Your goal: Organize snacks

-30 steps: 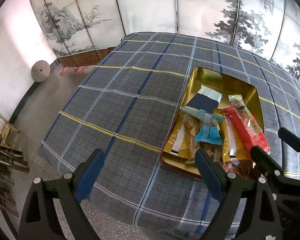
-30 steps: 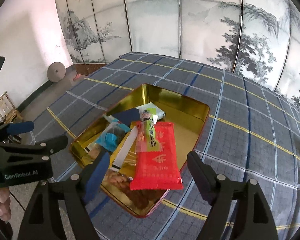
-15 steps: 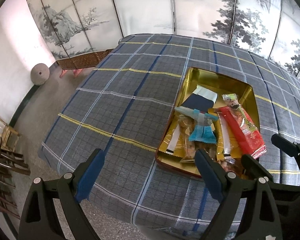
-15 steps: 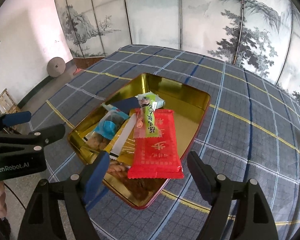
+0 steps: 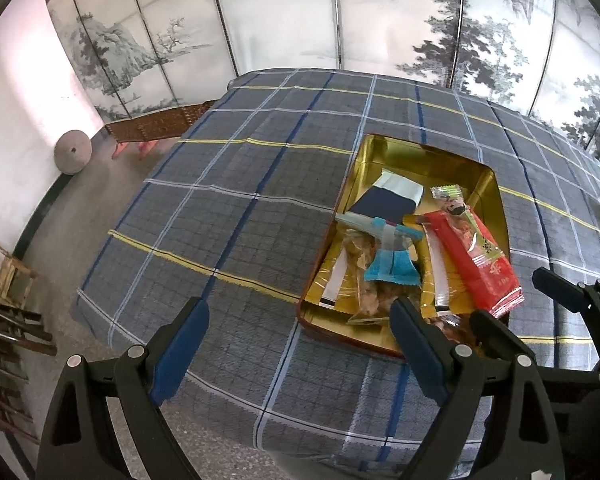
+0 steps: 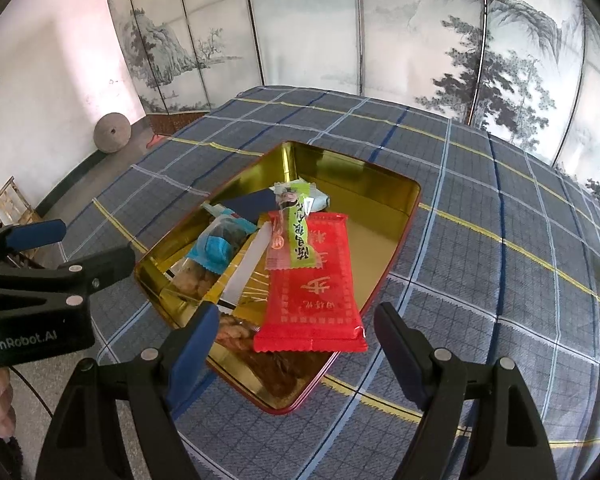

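A gold tin (image 5: pixel 436 156) (image 6: pixel 364 172) with a red outer rim sits on the plaid tablecloth and holds several wrapped snacks. A red packet (image 6: pixel 312 296) (image 5: pixel 480 264) lies on top, with a green-striped candy stick (image 6: pixel 294 228) (image 5: pixel 456 208) across its far end. A light blue wrapper (image 6: pixel 214 252) (image 5: pixel 392 268), a dark blue packet (image 5: pixel 384 204) and clear bags of brown snacks lie to the left of it. My left gripper (image 5: pixel 296 328) hangs open over the cloth by the tin's near left corner. My right gripper (image 6: pixel 292 328) is open above the tin's near end, holding nothing.
The plaid cloth (image 5: pixel 236 200) drapes over the table edge at the near left. A painted folding screen (image 6: pixel 380 40) stands behind the table. A round stone disc (image 5: pixel 73 157) leans on the wall, and wooden chairs (image 5: pixel 4 280) stand on the floor at left.
Both views have drawn back slightly from the tin, which now sits a bit farther from the fingers. Jaws and snacks are unchanged.
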The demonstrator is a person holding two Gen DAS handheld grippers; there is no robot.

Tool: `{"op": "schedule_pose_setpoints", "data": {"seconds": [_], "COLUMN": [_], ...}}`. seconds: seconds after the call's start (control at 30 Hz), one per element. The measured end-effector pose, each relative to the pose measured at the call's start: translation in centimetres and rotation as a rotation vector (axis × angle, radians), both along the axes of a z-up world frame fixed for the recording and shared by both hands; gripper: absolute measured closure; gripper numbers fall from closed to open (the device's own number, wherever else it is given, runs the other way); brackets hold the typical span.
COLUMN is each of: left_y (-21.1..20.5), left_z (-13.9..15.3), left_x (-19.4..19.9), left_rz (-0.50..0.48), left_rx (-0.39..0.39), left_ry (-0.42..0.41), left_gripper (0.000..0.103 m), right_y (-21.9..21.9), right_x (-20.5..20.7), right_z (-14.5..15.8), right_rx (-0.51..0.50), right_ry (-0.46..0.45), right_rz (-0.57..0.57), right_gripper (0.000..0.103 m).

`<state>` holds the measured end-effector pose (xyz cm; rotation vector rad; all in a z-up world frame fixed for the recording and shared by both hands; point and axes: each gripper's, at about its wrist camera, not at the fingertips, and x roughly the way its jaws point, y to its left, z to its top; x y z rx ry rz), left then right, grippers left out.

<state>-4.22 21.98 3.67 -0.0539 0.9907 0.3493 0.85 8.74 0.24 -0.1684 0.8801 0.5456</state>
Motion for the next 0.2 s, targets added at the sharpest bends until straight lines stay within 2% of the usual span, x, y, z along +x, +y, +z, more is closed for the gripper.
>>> {"op": "schedule_pose_setpoints", "data": {"seconds": [0.2], "left_y": [-0.1], "left_z": [0.01], "left_x": [-0.03], "left_rz": [0.004], "left_rx": [0.004], "left_ry": [0.001], "left_gripper": [0.012], "right_y": [0.27], "right_x": [0.09], "right_z": [0.0], "right_rx": [-0.004], "right_ry": [0.003], "right_rz": [0.004], "right_gripper": [0.021]}}
